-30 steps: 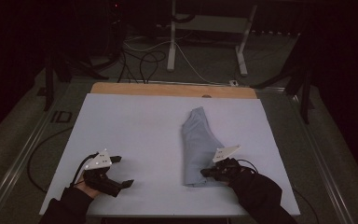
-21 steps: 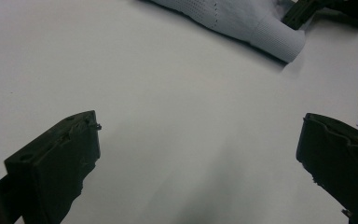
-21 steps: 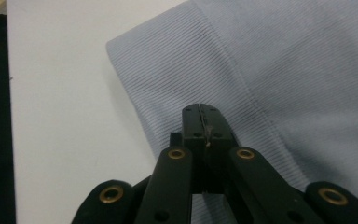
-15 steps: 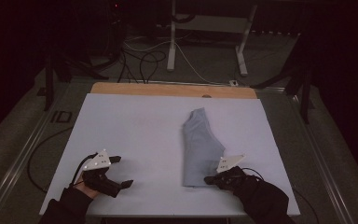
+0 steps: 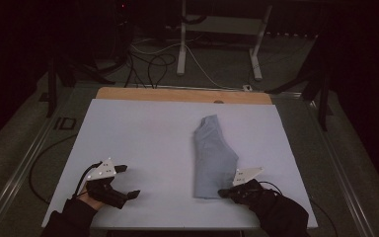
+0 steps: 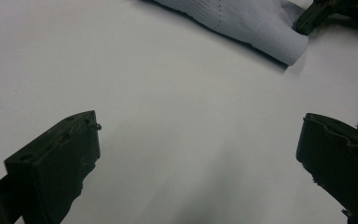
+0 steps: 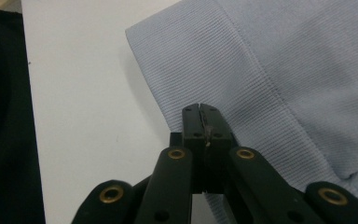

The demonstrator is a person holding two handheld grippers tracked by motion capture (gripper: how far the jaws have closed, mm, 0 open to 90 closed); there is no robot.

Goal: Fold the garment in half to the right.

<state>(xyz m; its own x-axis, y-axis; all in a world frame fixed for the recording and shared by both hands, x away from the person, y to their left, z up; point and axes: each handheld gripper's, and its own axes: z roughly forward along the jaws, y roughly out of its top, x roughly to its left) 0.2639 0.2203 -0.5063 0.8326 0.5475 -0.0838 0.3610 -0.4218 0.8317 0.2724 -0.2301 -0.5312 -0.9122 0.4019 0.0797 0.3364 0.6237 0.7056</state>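
Observation:
A light blue garment [image 5: 212, 155] lies folded into a long strip right of the table's middle, its ribbed hem [image 7: 242, 88] toward the near edge. My right gripper [image 5: 223, 192] is at the hem's near right corner. In the right gripper view [image 7: 201, 108] its jaws are pressed together with their tips over the ribbing, and I see no fabric between them. My left gripper [image 5: 127, 181] rests low over the bare white tabletop [image 5: 143, 138] at the near left, open with nothing between its fingers [image 6: 56, 163]. The left gripper view shows the hem [image 6: 279, 42] far off.
A wooden strip [image 5: 177, 95] runs along the table's far edge. Cables [image 5: 153, 64] and a stand's legs [image 5: 182, 39] lie on the dark floor beyond. The table's near edge [image 5: 177, 227] runs just behind both hands.
My right gripper has slid a little toward the near edge along the garment's hem, staying shut. The garment and the left gripper look unmoved.

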